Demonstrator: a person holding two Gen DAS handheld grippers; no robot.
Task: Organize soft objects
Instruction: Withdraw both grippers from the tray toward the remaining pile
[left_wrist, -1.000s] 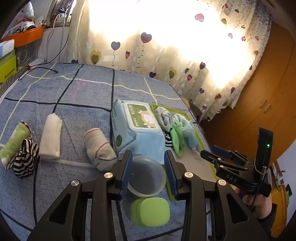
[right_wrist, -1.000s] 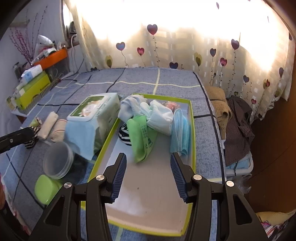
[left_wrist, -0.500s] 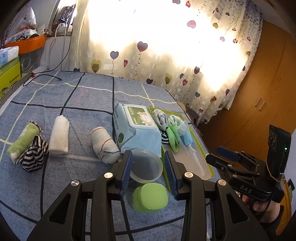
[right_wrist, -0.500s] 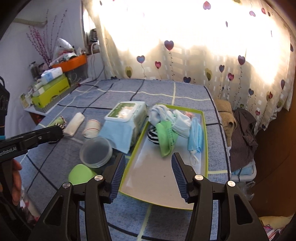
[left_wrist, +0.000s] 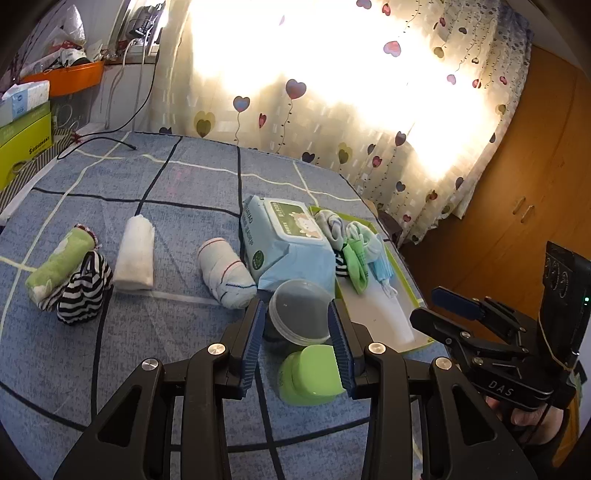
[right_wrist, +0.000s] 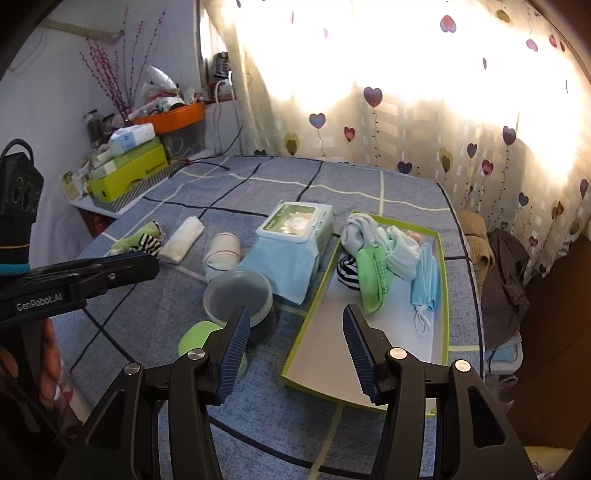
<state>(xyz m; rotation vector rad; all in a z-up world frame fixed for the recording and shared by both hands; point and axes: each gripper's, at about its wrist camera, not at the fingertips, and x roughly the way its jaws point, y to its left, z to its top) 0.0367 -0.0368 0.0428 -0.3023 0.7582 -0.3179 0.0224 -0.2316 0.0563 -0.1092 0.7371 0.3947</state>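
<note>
Both tongs are hovering above the near edge of the blue checked bed cover (left_wrist: 177, 206), each with its jaws standing apart and gripping nothing. The left gripper (left_wrist: 297, 343) is hanging with its ribbed blue pads (left_wrist: 255, 339) framing a clear round plastic container (left_wrist: 301, 314) and a green rounded lid (left_wrist: 312, 373) lying just before it; neither pad is touching them. The right gripper (right_wrist: 295, 350) is sitting wider open, its pads framing the near left corner of the shallow white tray with a lime-green rim (right_wrist: 369, 354). The soft things are lying in two groups: a green sock (right_wrist: 375, 277), pale bunched socks (right_wrist: 391, 243), a striped black-and-white piece (right_wrist: 347, 271) and a blue face mask (right_wrist: 424, 277) are piled at the tray's far end, while a white rolled cloth with red stripes (left_wrist: 225, 273), a plain white roll (left_wrist: 135, 254), a green roll (left_wrist: 59, 264) and a striped zebra bundle (left_wrist: 83, 288) are resting along the cover left of the blue wet-wipes pack (left_wrist: 284, 240), well beyond the left tongs' tips.
</note>
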